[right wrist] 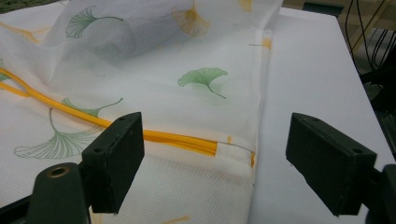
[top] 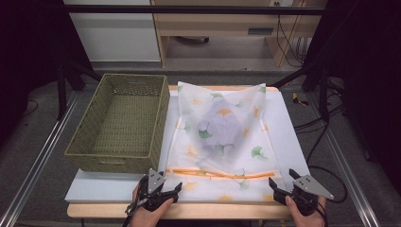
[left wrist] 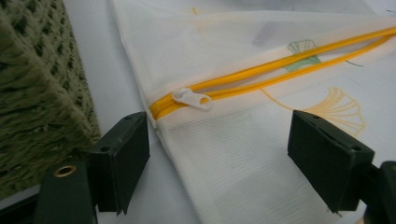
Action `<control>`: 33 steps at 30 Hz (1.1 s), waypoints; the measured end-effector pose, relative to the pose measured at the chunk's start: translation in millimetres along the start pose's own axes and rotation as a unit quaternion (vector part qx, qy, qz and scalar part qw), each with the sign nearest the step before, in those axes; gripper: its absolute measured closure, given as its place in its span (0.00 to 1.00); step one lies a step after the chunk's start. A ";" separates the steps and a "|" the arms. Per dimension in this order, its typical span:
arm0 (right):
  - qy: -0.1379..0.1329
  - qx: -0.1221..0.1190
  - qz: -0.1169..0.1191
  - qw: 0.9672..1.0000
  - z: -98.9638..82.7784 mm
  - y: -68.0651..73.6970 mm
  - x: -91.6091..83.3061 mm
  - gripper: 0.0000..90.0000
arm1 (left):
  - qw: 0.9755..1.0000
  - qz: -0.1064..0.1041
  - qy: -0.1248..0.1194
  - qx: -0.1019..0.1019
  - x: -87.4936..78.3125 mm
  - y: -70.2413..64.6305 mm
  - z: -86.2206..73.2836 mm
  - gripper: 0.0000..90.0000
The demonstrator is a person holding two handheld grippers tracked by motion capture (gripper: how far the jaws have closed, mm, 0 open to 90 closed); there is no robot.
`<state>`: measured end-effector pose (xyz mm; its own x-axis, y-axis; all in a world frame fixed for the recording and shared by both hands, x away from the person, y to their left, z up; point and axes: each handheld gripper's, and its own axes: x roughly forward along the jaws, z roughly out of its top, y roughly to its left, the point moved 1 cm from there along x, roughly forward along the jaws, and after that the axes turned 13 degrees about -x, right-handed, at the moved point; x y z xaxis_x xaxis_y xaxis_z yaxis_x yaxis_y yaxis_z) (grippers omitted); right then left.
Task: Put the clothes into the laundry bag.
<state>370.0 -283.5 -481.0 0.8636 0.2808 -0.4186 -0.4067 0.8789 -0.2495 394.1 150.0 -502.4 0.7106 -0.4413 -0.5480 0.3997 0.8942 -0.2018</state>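
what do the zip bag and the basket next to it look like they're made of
Zip bag: looks like thin, semi-sheer white mesh fabric with a matte finish; the fine weave shows up close and a dark shape shows through it. Its zipper looks like orange plastic with a white pull. Basket: olive-green woven strands, matte, possibly paper cord or wicker; cannot tell which.

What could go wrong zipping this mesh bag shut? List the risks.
1. The white zipper pull is small and lies flat on the mesh bag; the open left gripper may pinch mesh instead.
2. The open right gripper straddles the bag's corner unclamped, so the bag could slide.
3. The green basket crowds the left gripper.
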 end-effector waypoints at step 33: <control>-0.012 -0.002 0.011 1.000 6.8 2.0 -3.1 0.23 | 1.000 0.027 -0.001 -0.004 7.4 0.2 4.2 0.69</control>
<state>368.5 -280.0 -474.3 0.8614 0.3098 -0.4024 -0.4270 0.8708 -0.2436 401.9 146.6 -503.0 0.7315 -0.3929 -0.5573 0.3568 0.9170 -0.1781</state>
